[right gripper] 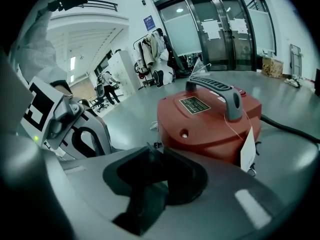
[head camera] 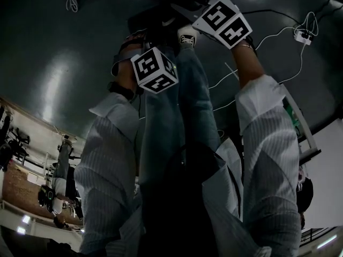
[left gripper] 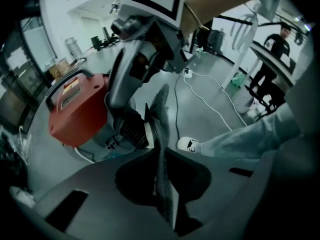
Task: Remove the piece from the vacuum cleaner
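Note:
The red vacuum cleaner (right gripper: 210,121) stands on the grey floor, with a grey handle (right gripper: 217,91) on top and a white tag (right gripper: 246,146) hanging from it. In the right gripper view it is just beyond my right gripper (right gripper: 147,149), whose dark jaws are shut with nothing seen between them. In the left gripper view the vacuum cleaner (left gripper: 77,109) is at the left. My left gripper (left gripper: 162,94) is shut, pads pressed flat together and empty. The right gripper's ribbed fingers (left gripper: 131,130) hang beside the vacuum cleaner. In the head view only the two marker cubes (head camera: 154,69) (head camera: 222,21) show.
A black hose (right gripper: 287,126) runs off to the right of the vacuum cleaner. White cables (left gripper: 200,86) and a power strip (head camera: 303,35) lie on the floor. The person's jeans and white shoe (left gripper: 189,144) are close by. A person (left gripper: 275,44) stands at a table behind.

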Motion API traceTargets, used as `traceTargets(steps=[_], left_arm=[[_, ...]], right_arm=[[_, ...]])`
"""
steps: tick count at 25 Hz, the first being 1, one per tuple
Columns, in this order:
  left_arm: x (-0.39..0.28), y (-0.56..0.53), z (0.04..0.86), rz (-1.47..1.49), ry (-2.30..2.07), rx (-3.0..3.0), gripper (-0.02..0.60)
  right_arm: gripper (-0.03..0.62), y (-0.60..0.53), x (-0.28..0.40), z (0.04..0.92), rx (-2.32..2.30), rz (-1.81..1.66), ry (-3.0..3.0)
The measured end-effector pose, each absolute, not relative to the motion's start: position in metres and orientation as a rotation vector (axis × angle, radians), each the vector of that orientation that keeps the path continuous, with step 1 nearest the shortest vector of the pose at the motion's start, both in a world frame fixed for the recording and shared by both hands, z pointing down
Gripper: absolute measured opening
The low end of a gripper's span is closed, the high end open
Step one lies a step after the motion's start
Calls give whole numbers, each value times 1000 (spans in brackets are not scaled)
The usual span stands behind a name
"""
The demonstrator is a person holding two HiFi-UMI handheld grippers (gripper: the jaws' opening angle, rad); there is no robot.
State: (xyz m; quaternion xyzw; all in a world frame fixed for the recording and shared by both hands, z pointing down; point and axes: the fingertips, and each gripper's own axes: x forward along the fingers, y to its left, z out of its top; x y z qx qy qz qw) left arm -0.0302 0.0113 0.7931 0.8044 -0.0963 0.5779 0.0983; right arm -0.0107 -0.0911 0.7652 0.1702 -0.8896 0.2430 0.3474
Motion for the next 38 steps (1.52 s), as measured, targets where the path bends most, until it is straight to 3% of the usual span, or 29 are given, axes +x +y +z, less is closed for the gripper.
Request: traceTargets(steps=[4,12,18,28,32,38], left_arm=[[-28,46,791,1665,-154,2315,23],[-41,25,727,1413,-504,2224,25],[-60,8,570,1273,-787,2206,25],[-69,-25,265,952,-1176,2348,29],[-68,-30,193,832,-1329,2394,31],[-72,-34,146,721,-1474,2383,29]], right_arm=[[87,-92,-11,766,455,640,-2310],[61,-91,2,716,625,777,-2352],[3,-82,29,529,1012,796,-2506],[3,-71,42,177,1292,358,-2746],[3,-55,52,101,1421,169,-2766],[2,-39,32,74,1331,177,-2862]])
